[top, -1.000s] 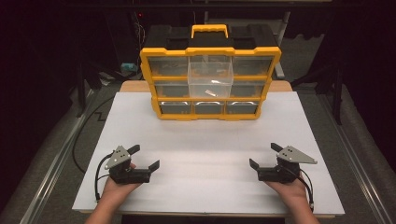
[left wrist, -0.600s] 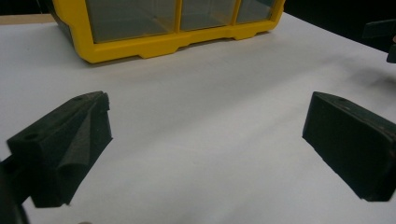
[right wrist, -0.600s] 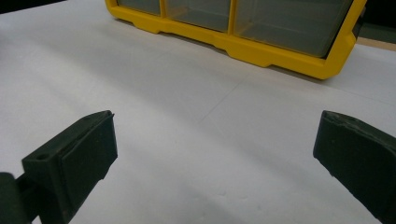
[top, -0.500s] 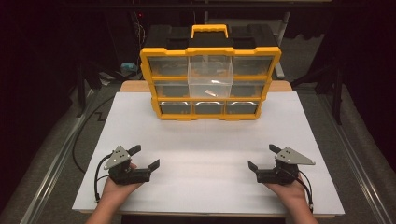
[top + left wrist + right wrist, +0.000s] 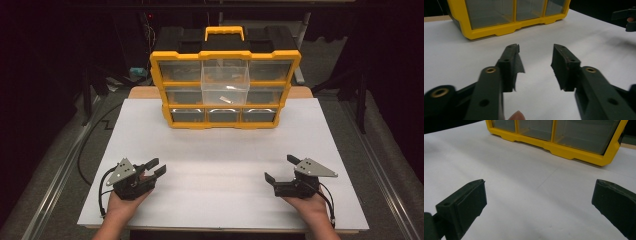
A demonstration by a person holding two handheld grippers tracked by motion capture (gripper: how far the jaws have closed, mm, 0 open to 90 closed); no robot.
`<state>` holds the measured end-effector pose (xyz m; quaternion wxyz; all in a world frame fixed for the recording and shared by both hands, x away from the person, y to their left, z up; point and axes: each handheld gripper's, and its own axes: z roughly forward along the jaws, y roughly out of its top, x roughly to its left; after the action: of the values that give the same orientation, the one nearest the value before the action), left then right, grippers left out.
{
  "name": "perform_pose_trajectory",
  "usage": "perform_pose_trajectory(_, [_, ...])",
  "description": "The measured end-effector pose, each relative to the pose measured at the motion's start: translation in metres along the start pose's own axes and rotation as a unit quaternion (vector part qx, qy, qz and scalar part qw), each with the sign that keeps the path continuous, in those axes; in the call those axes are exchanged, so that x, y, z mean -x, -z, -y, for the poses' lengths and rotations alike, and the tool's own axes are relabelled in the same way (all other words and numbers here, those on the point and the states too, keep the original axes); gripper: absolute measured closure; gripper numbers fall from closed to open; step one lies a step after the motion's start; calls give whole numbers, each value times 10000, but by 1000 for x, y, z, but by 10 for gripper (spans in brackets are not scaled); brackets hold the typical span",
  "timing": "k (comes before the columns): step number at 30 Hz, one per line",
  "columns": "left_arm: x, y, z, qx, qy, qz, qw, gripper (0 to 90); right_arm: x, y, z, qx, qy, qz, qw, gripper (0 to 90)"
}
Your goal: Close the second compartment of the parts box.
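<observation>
Near the table's (image 5: pixel 220 150) front edge the left gripper (image 5: pixel 156 168) and right gripper (image 5: pixel 280 168) rest on the white surface, jaws apart and empty, the right wider, while at the far edge stands a yellow drawer organizer (image 5: pixel 226 90) whose clear middle drawer (image 5: pixel 225 82) is pulled out, holding a small pale item (image 5: pixel 227 100).

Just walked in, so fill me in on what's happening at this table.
A person holds a gripper in each hand, low over the near side of a white table. The left gripper and right gripper are both open and empty. At the far side stands a yellow drawer organizer, its clear middle drawer pulled out. Nothing is being handled yet.
</observation>
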<state>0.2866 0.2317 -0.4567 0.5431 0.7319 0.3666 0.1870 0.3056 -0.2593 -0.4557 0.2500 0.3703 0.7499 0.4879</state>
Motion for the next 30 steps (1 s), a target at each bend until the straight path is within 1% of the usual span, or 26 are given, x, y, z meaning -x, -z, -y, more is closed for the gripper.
perform_pose_trajectory(2, [0,1,0,-7,10,-21,10000,654,1,0,0,11,9,-4,10000,0])
perform_pose_trajectory(5, [2,0,-1,-58,-75,-79,9999,745,1,0,1,-4,-12,-4,10000,0])
perform_pose_trajectory(8, [4,-1,-2,-82,-111,-144,9998,818,2,-1,1,-15,-4,-3,10000,0])
perform_pose_trajectory(11, [6,-2,-2,-98,-101,-204,9997,884,3,0,1,-25,9,5,10000,0])
perform_pose_trajectory(14, [7,-3,-2,-111,-141,-208,9996,897,3,1,1,0,30,20,10000,0])
perform_pose_trajectory(18, [8,-2,-2,-77,-162,-196,9996,898,3,0,1,-45,42,34,10000,0])
perform_pose_trajectory(24, [10,-5,-1,-130,-180,-99,9997,899,1,-2,0,-29,38,37,10000,1])
perform_pose_trajectory(26, [10,-6,-1,-160,-151,-101,9997,898,1,-2,0,-12,57,13,10000,1])
perform_pose_trajectory(28, [9,-6,-1,-194,-110,-37,9997,898,1,-2,0,-34,64,33,10000,1])
perform_pose_trajectory(30, [9,-7,-1,-185,-69,4,9998,898,1,-2,0,-55,48,2,10000,1])
